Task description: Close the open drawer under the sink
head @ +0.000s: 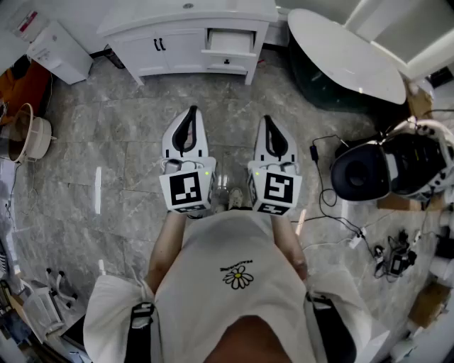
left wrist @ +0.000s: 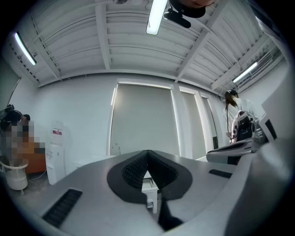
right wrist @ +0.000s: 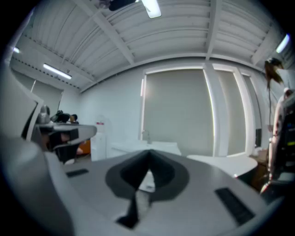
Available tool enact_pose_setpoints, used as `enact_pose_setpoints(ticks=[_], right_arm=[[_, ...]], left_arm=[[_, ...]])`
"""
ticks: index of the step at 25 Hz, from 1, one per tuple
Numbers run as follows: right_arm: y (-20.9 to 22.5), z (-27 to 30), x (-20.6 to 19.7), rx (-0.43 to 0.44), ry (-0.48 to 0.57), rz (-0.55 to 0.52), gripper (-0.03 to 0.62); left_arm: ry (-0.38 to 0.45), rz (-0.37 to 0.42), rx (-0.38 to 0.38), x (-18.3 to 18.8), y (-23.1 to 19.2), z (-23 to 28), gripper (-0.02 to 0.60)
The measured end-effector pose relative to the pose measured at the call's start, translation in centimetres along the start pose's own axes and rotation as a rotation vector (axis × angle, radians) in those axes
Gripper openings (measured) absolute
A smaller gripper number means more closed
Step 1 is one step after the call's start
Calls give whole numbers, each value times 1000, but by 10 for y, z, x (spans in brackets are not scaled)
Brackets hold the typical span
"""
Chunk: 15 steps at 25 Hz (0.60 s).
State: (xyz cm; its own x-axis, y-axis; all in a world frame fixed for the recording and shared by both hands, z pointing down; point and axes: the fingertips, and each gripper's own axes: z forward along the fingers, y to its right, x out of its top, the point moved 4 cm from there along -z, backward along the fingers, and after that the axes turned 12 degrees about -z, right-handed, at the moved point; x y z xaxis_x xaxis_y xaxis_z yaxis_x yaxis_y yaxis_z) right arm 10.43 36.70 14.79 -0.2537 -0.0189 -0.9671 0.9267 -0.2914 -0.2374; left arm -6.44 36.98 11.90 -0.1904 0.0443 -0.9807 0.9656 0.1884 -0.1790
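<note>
Task not started, judging by how things lie. The drawer [head: 230, 41] is seen pulled out on the right side of the white vanity cabinet [head: 170, 49] under the sink [head: 186, 8], at the top of the head view, with its front panel clear of the cabinet face.

The left gripper [head: 190, 110] and right gripper [head: 268, 120] are held level and side by side in front of the person's torso. Both are well apart from the cabinet, with tiled floor [head: 135, 163] between. In the left gripper view the left jaws are seen clenched tip to tip, nothing between them. The right jaws are likewise clenched and empty in the right gripper view. The drawer is touched by neither.

All steps are left:
- The cabinet is to be approached.
- The drawer front is to be met with a gripper.
- The drawer is to be pushed flush.

Closed tips are judged adequate for a push, so no grasp should be needed.
</note>
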Motion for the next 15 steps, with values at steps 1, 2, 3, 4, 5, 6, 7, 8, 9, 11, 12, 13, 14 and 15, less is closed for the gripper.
enact_pose_setpoints(ticks=[1, 2, 3, 4, 5, 6, 7, 8, 9, 11, 12, 13, 14, 15], right_arm=[[-1, 1, 1, 1, 2, -4, 29], [-2, 2, 2, 2, 4, -7, 29], [-2, 3, 2, 3, 5, -10, 29], [-2, 3, 2, 5, 5, -11, 29], [-1, 4, 1, 6, 5, -10, 29], [0, 4, 0, 8, 3, -8, 29], [1, 4, -1, 10, 2, -4, 29], [2, 4, -2, 10, 1, 3, 29], [3, 4, -2, 9, 3, 12, 29], [6, 6, -2, 7, 16, 34, 29], [8, 6, -2, 7, 22, 45, 29], [10, 6, -2, 6, 26, 53, 29], [11, 7, -3, 4, 27, 56, 29], [12, 8, -3, 1, 27, 53, 29]], left_arm=[[2, 2, -2, 0, 0, 1, 20], [5, 5, -3, 1, -1, 2, 20], [8, 8, -5, 1, -1, 3, 20], [9, 11, -7, 0, 0, 4, 20], [9, 11, -8, -1, 0, 5, 20], [7, 8, -9, -1, 1, 5, 20], [4, 3, -9, -2, 2, 5, 20], [1, -1, -8, -2, 2, 5, 20], [0, -1, -6, -2, 2, 5, 20], [1, 1, 1, -2, 1, 6, 20], [2, 2, 5, -1, 0, 7, 20], [2, 4, 8, -1, 0, 8, 20], [3, 9, 10, -1, 0, 9, 20], [3, 14, 12, -1, 0, 10, 20]])
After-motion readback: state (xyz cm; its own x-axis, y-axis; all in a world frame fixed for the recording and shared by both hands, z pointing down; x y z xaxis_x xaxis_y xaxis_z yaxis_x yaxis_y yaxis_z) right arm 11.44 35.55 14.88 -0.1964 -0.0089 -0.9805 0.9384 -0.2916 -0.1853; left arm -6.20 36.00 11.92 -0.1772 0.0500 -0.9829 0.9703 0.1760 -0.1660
